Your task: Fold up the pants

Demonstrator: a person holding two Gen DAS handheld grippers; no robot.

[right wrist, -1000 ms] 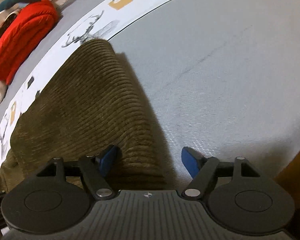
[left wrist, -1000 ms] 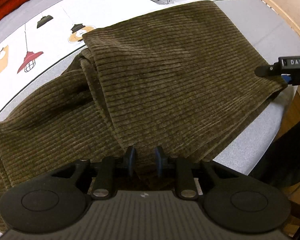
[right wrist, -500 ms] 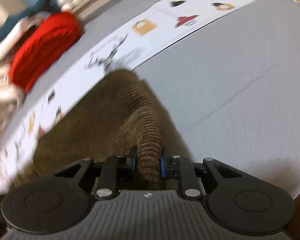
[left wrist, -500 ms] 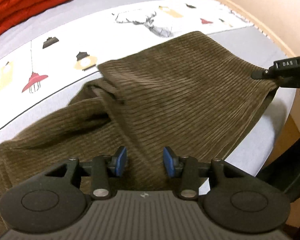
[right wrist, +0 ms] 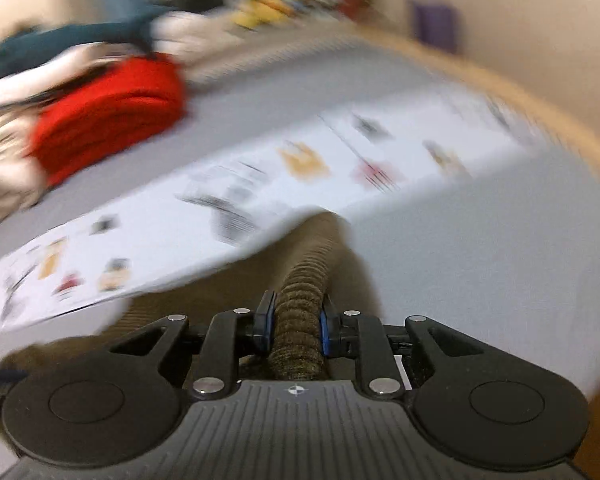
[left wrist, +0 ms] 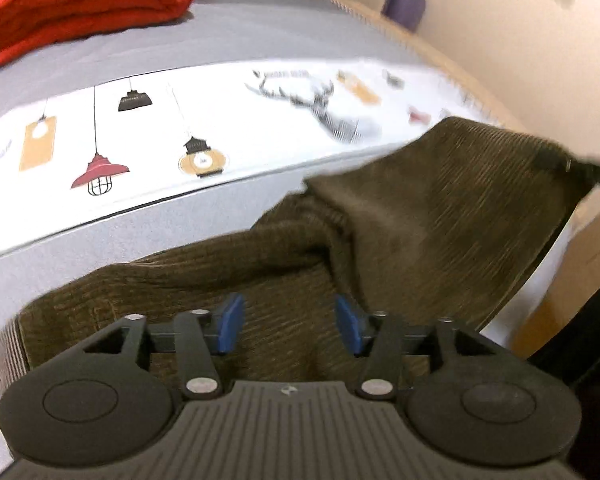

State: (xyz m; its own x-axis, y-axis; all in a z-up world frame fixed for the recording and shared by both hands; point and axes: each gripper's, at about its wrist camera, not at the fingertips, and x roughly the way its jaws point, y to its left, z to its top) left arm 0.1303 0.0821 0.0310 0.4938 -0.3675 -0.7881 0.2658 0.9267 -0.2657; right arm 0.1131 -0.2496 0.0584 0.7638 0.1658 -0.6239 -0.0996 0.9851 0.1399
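Observation:
The brown corduroy pants [left wrist: 440,216] lie half folded on the grey bed cover [left wrist: 80,240], with their right side lifted off it. My left gripper [left wrist: 289,324] hovers over the near part of the pants. Its jaws are opening, and the blue pads [left wrist: 230,322] stand apart from the cloth below. My right gripper [right wrist: 296,328] is shut on a bunched fold of the pants [right wrist: 300,292] and holds it up. In the left wrist view the right gripper [left wrist: 598,172] shows at the far right, at the raised corner. The right wrist view is blurred.
A folded red garment [left wrist: 80,4] lies at the back left of the bed, with more piled clothes [right wrist: 4,144] beside it. A white printed band [left wrist: 220,128] crosses the cover. The bed's wooden edge [left wrist: 440,52] and a wall run along the right. A person's dark clothing [left wrist: 588,340] is at lower right.
The left jaws were shut on the pants and have opened and lifted away. The right jaws were open around the edge, have shut on it and raised it.

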